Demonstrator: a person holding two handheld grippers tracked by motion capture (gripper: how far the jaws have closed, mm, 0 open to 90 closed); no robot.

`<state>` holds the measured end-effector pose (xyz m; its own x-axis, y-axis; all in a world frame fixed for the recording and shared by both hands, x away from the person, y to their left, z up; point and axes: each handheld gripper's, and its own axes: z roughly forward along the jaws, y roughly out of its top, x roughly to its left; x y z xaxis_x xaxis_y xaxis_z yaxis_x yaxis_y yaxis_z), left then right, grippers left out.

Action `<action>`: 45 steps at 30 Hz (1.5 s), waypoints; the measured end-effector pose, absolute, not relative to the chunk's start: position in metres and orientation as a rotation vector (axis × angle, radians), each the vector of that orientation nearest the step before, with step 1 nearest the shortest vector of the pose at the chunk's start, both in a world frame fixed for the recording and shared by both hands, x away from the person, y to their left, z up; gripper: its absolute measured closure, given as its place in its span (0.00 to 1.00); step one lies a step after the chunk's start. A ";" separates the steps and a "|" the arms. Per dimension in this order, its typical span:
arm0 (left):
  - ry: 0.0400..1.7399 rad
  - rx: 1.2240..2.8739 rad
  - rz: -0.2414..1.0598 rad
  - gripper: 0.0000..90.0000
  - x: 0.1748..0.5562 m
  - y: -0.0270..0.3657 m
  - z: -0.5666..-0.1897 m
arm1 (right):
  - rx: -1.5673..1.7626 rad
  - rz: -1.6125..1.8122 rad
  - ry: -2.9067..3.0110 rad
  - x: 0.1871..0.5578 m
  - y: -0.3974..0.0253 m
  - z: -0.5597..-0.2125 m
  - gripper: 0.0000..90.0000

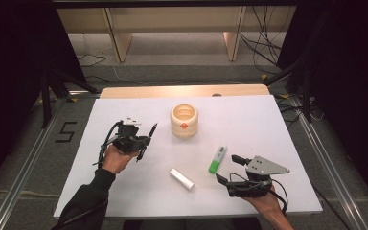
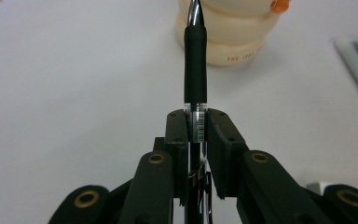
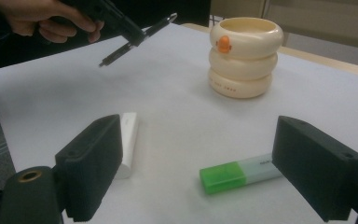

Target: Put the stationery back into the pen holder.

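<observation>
A black pen [image 1: 147, 141] is clamped in my left gripper [image 1: 143, 142], which is shut on it and held above the table's left half. In the left gripper view the pen [image 2: 195, 70] sticks out past the jaws with its silver tip toward a cream ringed holder [image 2: 228, 42]. The holder [image 1: 184, 120] stands upright at the table's middle back. My right gripper [image 1: 231, 170] hovers at the front right, open and holding nothing. Just past its jaws lies a green-capped highlighter [image 3: 240, 173], with a white stick [image 3: 129, 135] to the left.
The white table sheet [image 1: 268, 124] has free room at the right and the far left. The highlighter [image 1: 217, 159] and the white stick [image 1: 181, 178] lie flat near the front middle. Cables and stand legs sit on the floor beyond the table.
</observation>
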<state>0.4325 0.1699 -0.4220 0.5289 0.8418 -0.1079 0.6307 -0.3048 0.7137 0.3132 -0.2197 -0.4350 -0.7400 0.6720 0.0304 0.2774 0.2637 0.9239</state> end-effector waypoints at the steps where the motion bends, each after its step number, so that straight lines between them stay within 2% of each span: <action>1: 1.192 2.000 0.380 0.87 0.432 0.170 -0.420 | 0.866 1.470 2.173 0.313 -0.220 -0.435 0.19; 15: 1.143 1.813 0.445 0.87 0.438 0.163 -0.399 | 0.880 1.468 2.170 0.315 -0.220 -0.436 0.19; 45: 1.081 1.686 0.486 0.87 0.488 0.123 -0.375 | 0.879 1.482 2.172 0.315 -0.220 -0.436 0.19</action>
